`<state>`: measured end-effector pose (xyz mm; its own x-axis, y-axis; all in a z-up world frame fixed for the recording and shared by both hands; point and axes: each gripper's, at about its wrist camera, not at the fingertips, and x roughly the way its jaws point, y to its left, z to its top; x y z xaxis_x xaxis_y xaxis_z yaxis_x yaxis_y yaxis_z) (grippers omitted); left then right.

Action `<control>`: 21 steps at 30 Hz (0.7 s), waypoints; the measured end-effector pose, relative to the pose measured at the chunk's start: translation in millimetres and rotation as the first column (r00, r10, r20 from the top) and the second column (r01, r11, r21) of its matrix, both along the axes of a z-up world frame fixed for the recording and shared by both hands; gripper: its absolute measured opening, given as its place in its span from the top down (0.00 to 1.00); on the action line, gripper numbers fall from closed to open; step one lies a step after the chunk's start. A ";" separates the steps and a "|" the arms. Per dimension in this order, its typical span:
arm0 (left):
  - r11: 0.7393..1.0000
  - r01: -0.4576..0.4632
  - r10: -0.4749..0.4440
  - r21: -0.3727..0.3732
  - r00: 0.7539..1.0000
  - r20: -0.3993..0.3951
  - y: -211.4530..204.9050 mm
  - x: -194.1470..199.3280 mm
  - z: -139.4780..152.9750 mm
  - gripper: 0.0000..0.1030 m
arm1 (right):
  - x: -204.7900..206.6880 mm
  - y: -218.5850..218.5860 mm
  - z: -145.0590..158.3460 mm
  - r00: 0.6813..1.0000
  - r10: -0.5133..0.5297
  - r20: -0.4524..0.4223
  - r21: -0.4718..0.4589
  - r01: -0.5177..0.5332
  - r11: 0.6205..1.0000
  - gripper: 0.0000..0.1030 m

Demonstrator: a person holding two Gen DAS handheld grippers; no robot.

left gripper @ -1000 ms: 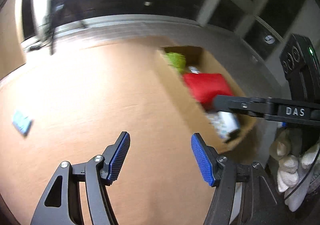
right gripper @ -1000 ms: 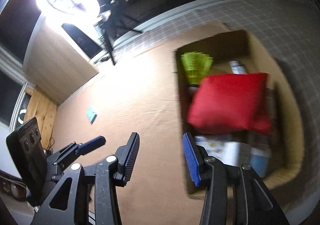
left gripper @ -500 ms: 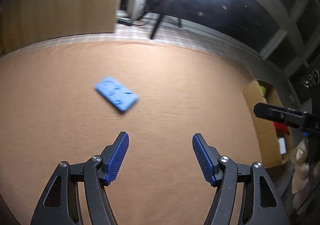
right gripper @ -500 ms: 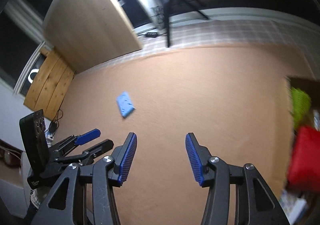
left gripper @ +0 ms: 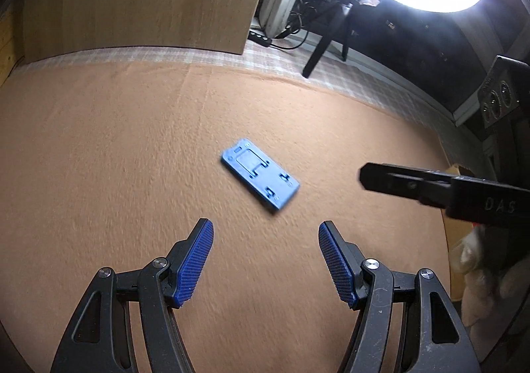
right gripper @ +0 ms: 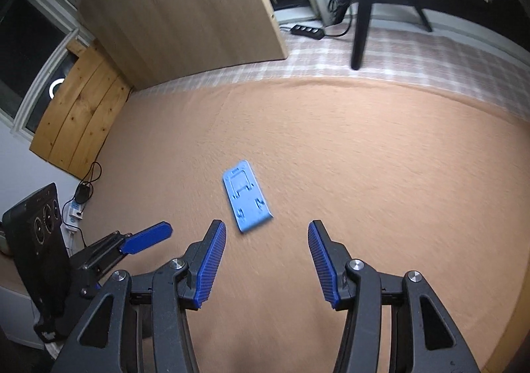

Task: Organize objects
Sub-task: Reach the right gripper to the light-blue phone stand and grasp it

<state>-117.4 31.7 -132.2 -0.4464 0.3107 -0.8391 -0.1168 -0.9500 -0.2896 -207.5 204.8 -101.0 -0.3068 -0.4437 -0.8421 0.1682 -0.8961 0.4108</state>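
**poster1:** On the peach-coloured cloth of the table (left gripper: 99,141) there's only one loose thing that I can see: a flat blue plastic plate (left gripper: 260,182) with little slots and clips moulded into it, lying flat near the middle. Looks like a folded phone stand, can't swear to it. So I'd say we're at the reach-for-the-next-item step, nothing picked up yet.

**poster2:** Agreed. Left hand-held gripper (left gripper: 266,260) is released, nothing between its blue pads, and the plate sits just ahead of its tips. Right hand-held gripper (right gripper: 267,260) is also unclenched and empty; its jaws have just been opening a bit, with the plate (right gripper: 246,199) just in front and slightly toward its left finger.

**poster1:** Either one could take it then. Tricky bit imo: it's thin and flat on soft cloth, so the pads need to come down low, straddle the short width and pinch the edges.

**poster2:** Yeah, and it lies diagonal to both, so a wrist roll first.
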 end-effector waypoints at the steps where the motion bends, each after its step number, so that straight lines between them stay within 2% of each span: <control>1: 1.000 -0.001 0.001 0.004 1.000 0.004 0.1 -3.7 -1.9 0.33 | -4.6 -3.6 -4.1 1.000 0.002 0.008 0.003 -0.002 1.000 0.53; 15: 0.999 0.029 -0.030 0.021 0.999 0.044 9.7 -33.4 -25.5 0.33 | -37.5 -34.5 -36.9 0.996 0.033 0.088 0.010 -0.034 0.999 0.53; 19: 0.998 0.026 -0.029 0.051 0.998 0.062 9.2 -42.2 -31.3 0.33 | -42.1 -40.1 -45.1 0.993 0.041 0.115 0.017 -0.043 0.999 0.53; 21: 0.998 0.027 -0.031 0.061 0.997 0.069 9.2 -45.3 -34.7 0.37 | -43.4 -42.2 -47.9 0.992 0.038 0.120 0.019 -0.040 0.999 0.53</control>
